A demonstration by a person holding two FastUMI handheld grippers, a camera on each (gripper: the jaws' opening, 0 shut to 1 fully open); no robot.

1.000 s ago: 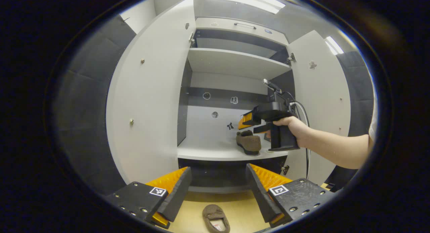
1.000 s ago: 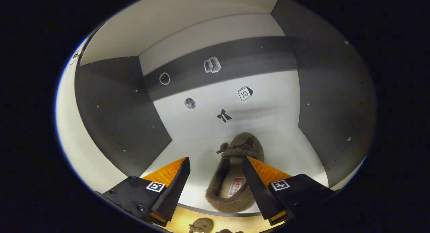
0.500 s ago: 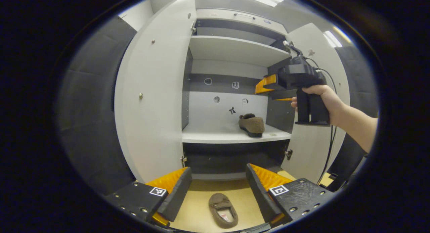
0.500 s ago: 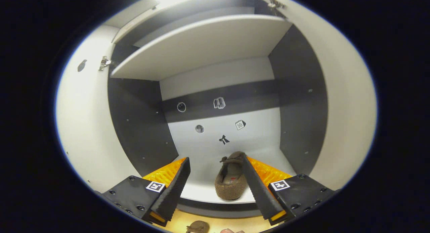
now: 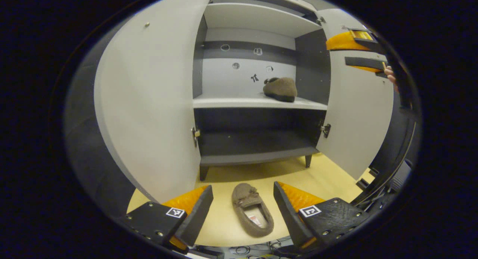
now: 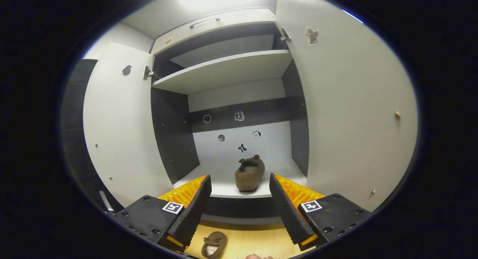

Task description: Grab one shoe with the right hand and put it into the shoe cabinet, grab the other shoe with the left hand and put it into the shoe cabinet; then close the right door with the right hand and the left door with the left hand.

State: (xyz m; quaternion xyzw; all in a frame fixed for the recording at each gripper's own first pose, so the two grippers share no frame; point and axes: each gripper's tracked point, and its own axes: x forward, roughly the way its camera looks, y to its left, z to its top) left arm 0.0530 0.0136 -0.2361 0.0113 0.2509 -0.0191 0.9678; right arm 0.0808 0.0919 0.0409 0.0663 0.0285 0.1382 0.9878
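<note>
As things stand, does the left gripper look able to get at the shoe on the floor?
Probably yes. The left gripper is open, and the shoe on the floor lies between its fingers in the left gripper view, with bare floor around it and nothing across the way.

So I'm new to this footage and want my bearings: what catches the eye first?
The shoe cabinet stands with both white doors wide open, one brown shoe on the shelf at its right end. The other shoe lies on the yellow floor in front, between the fingers of the open left gripper.
</note>
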